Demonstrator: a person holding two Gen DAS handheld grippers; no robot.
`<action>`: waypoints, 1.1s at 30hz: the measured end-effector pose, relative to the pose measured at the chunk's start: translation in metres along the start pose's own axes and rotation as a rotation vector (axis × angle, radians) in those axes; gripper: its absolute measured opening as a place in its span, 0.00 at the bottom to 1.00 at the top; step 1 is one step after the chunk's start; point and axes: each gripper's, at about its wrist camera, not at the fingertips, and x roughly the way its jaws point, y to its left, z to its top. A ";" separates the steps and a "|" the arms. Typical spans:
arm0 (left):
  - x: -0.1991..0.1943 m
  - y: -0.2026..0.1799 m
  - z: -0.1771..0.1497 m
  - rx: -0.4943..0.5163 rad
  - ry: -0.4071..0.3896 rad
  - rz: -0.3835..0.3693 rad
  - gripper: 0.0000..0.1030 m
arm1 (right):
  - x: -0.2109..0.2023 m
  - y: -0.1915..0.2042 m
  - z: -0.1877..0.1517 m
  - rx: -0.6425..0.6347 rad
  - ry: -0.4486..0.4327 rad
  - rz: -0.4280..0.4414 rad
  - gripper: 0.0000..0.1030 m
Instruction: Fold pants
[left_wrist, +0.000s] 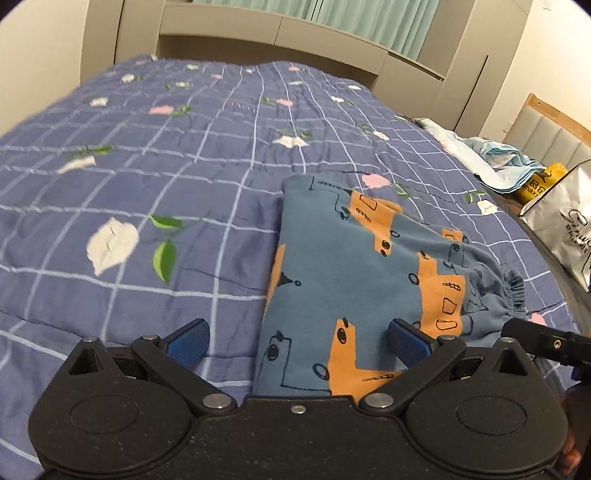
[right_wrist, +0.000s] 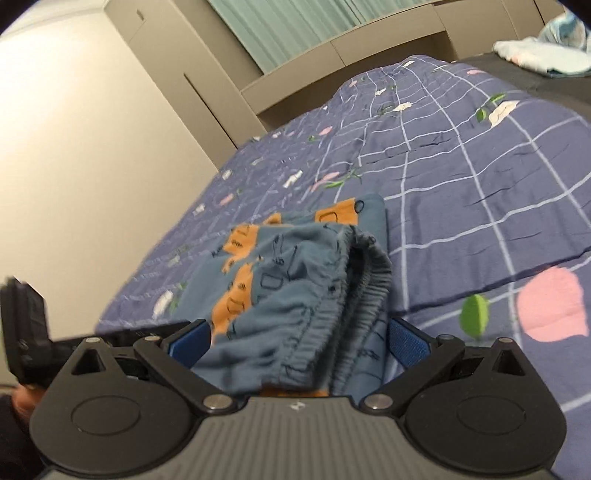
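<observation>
Blue-and-orange pants (left_wrist: 354, 266) lie folded on the quilt (left_wrist: 147, 192), between both my spread left tongs (left_wrist: 297, 341) and right tongs (right_wrist: 297, 341); their bunched waistband (right_wrist: 365, 266) could spring the fold apart.

We've got both claws low and level, the left claw (left_wrist: 298, 341) spread wide with nothing between its pads, the right claw (right_wrist: 298, 341) spread wide too.

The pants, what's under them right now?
The pants lie folded on the blue checked quilt, which shows all around them. Whatever lies between the folded layers, or beneath the quilt, is covered and cannot be seen.
</observation>
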 end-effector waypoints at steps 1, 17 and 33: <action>0.001 0.002 0.000 -0.013 0.005 -0.011 0.99 | -0.002 -0.003 -0.001 0.008 -0.012 0.009 1.00; -0.008 0.000 0.007 -0.005 -0.016 -0.034 0.90 | -0.009 -0.001 -0.018 0.037 -0.099 -0.105 0.58; -0.006 0.000 0.011 -0.048 0.031 -0.029 0.32 | -0.011 0.009 -0.022 -0.003 -0.106 -0.134 0.35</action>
